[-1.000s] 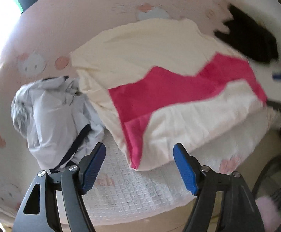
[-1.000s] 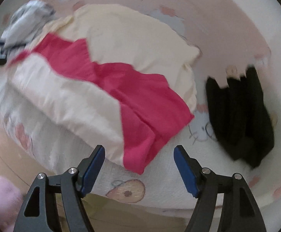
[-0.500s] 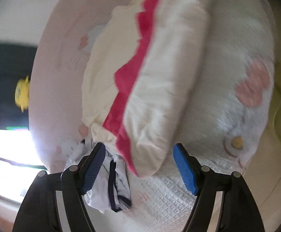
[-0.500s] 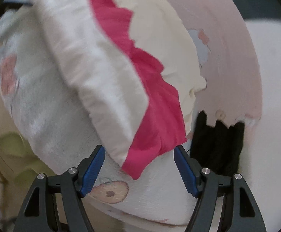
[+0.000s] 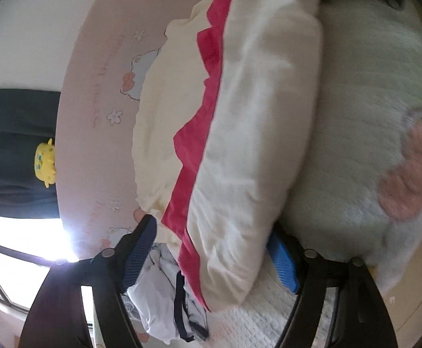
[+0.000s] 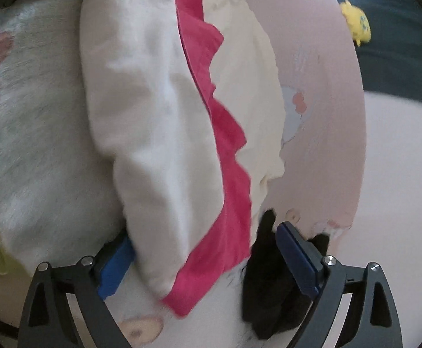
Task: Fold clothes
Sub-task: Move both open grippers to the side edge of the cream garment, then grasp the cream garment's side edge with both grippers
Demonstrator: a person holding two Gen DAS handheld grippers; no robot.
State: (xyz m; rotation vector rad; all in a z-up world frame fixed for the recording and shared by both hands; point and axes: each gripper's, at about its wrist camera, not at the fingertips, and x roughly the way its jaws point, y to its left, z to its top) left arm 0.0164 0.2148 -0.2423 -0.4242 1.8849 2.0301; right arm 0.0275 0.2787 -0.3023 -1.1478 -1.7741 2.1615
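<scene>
A cream and pink garment (image 5: 248, 133) lies part-folded on the bed. My left gripper (image 5: 211, 258) is open, rolled on its side, with its jaws around the garment's near corner; one blue pad (image 5: 283, 266) is tucked under the cloth. My right gripper (image 6: 205, 261) is open too, rolled the other way, its jaws around the opposite corner of the garment (image 6: 164, 133), with one pad (image 6: 115, 269) beneath the cloth. I cannot tell whether the pads press the fabric.
A crumpled pale grey garment (image 5: 164, 298) lies by the left gripper. A black garment (image 6: 272, 275) lies by the right gripper. The bed has a white fleecy blanket (image 5: 364, 133) and a pink printed sheet (image 5: 100, 92). A yellow plush toy (image 5: 45, 162) sits beyond the bed.
Both grippers have rolled onto their sides and moved in, so that each now has its jaws around a corner of the cream and pink garment.
</scene>
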